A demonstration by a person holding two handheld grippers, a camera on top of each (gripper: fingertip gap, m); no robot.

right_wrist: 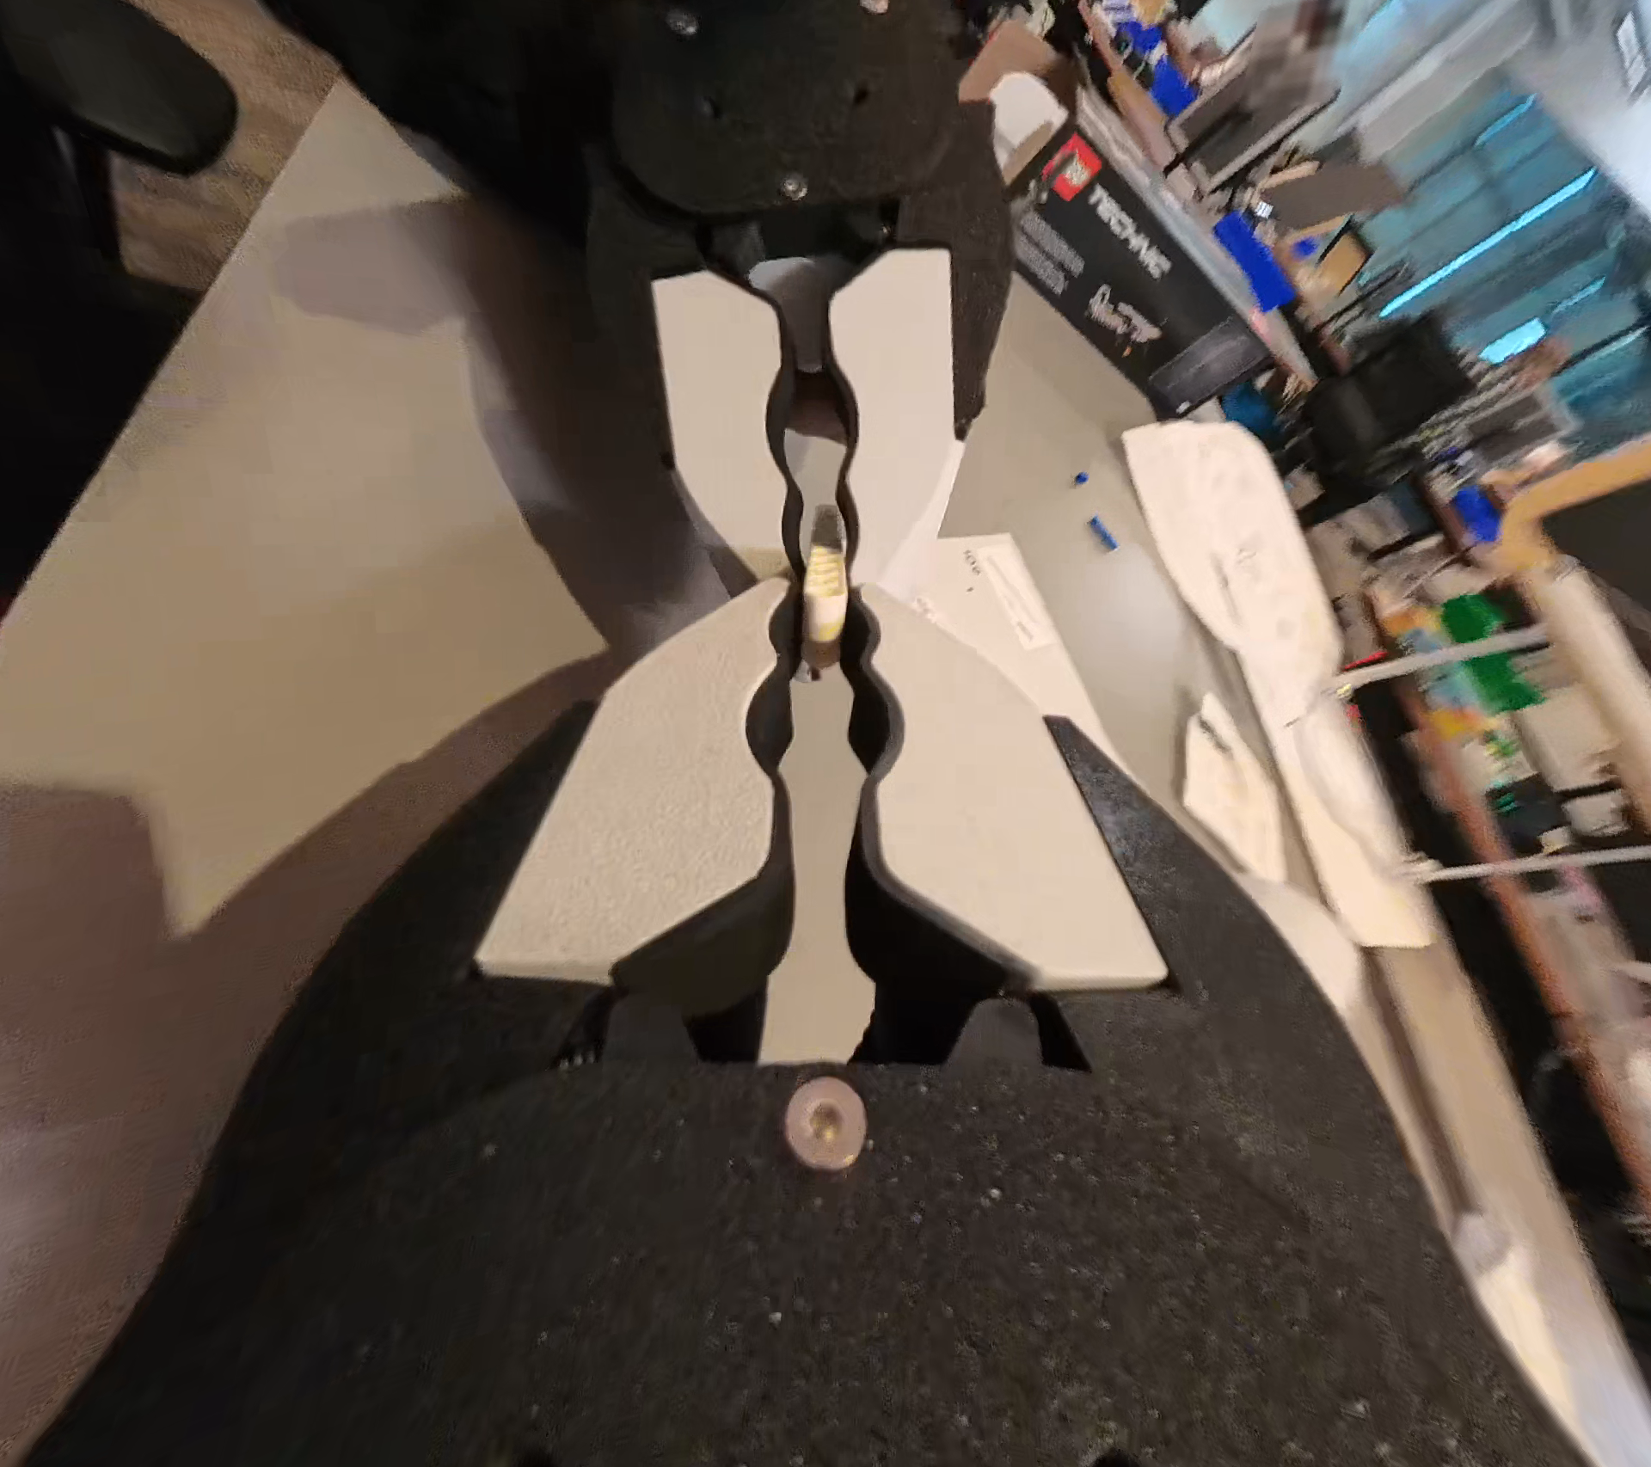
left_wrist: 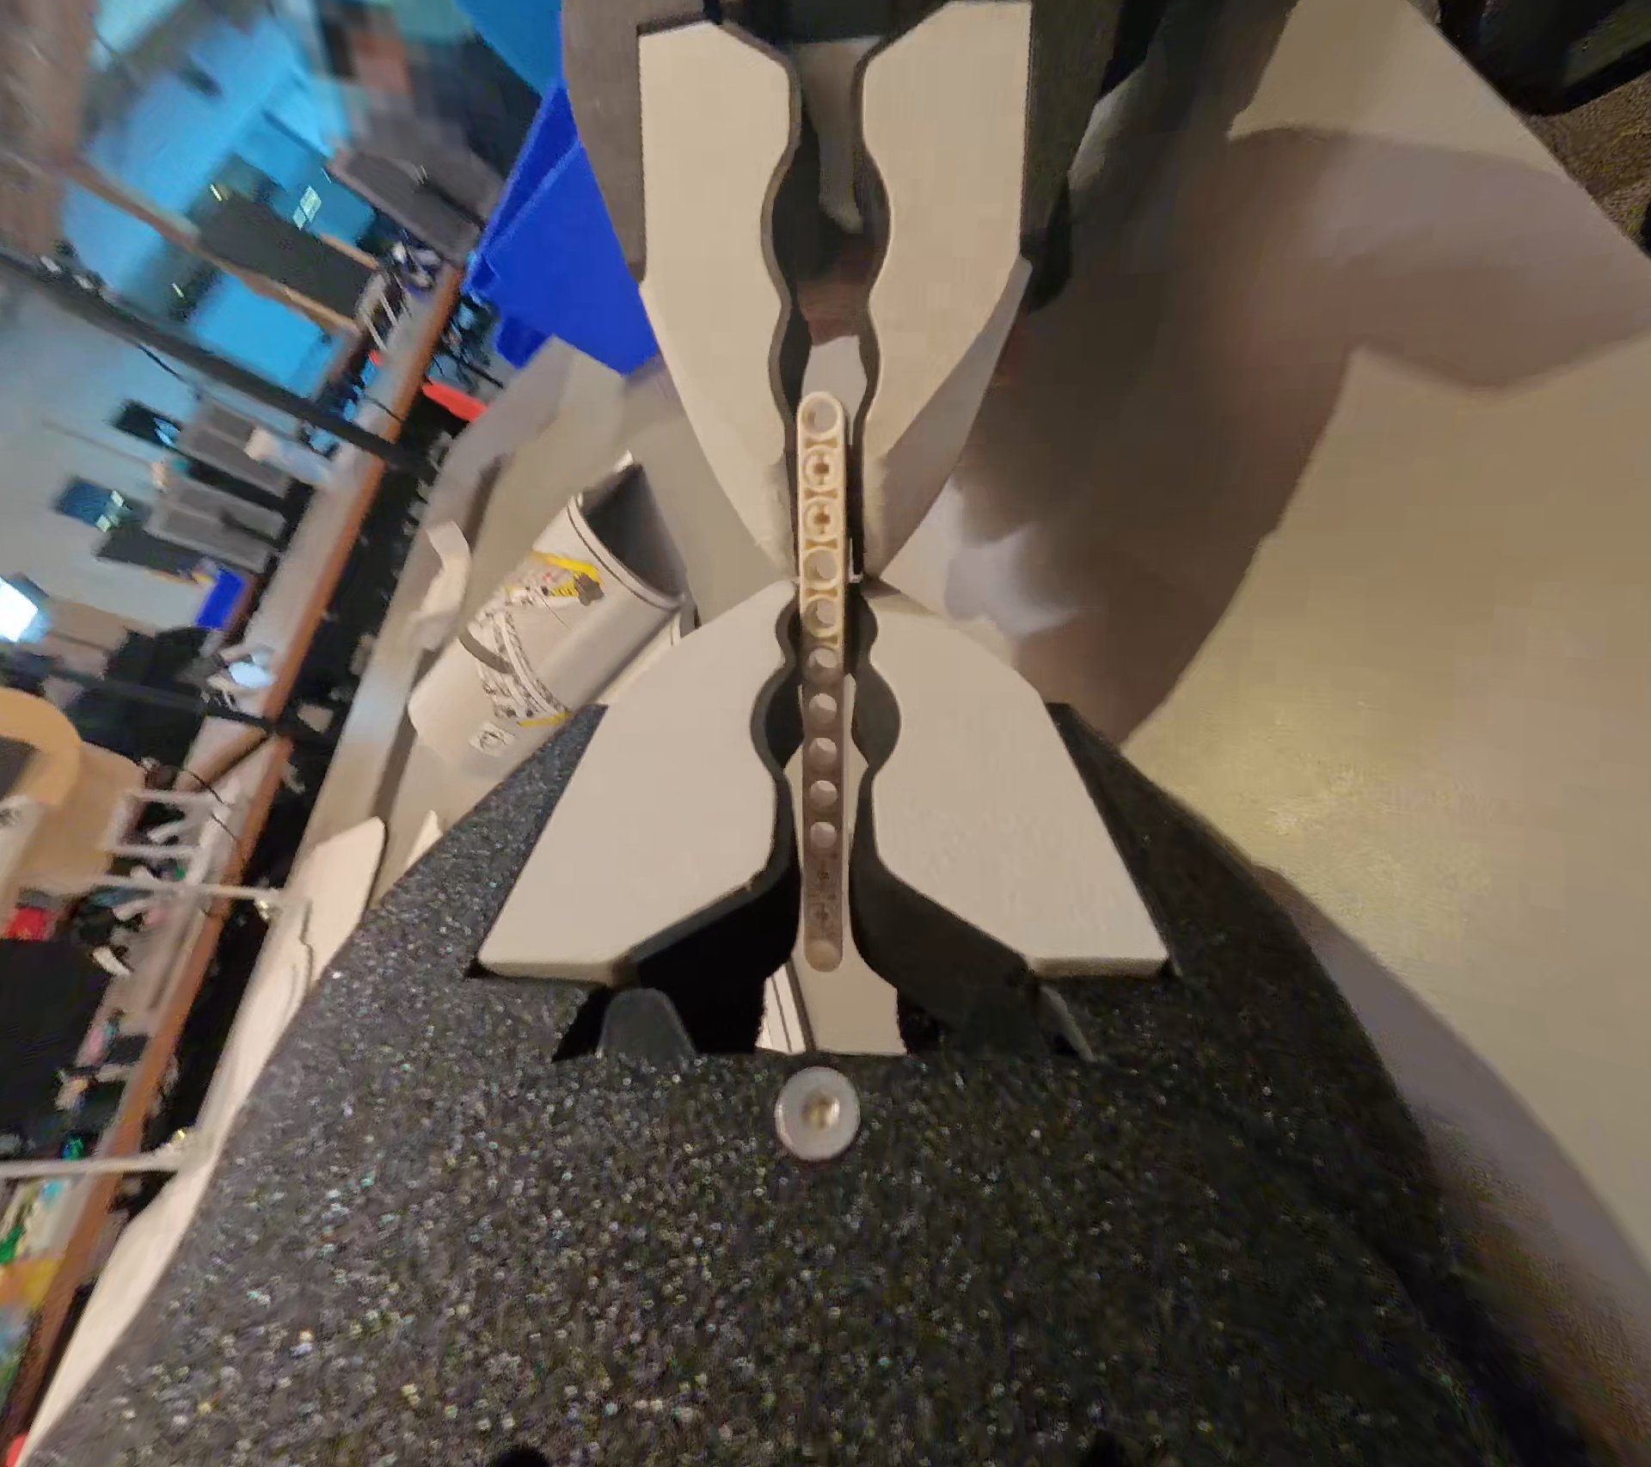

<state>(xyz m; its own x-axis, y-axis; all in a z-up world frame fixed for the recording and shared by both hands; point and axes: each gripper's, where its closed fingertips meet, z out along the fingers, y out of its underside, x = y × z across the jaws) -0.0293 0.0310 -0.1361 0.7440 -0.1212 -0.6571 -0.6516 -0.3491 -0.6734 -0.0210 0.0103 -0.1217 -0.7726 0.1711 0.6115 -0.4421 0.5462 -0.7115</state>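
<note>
1. My left claw (left_wrist: 826, 584) pinches a long pale perforated beam (left_wrist: 823, 674), both pads pressed on its flat sides.
2. My right claw (right_wrist: 824, 602), tip to tip with it above the table (left_wrist: 1340, 620), grips the beam's far end too.
3. Best, I judge, to keep both wrists in line — any twist would lever the beam.
4. Even pressure — it could slip lengthwise.
</note>
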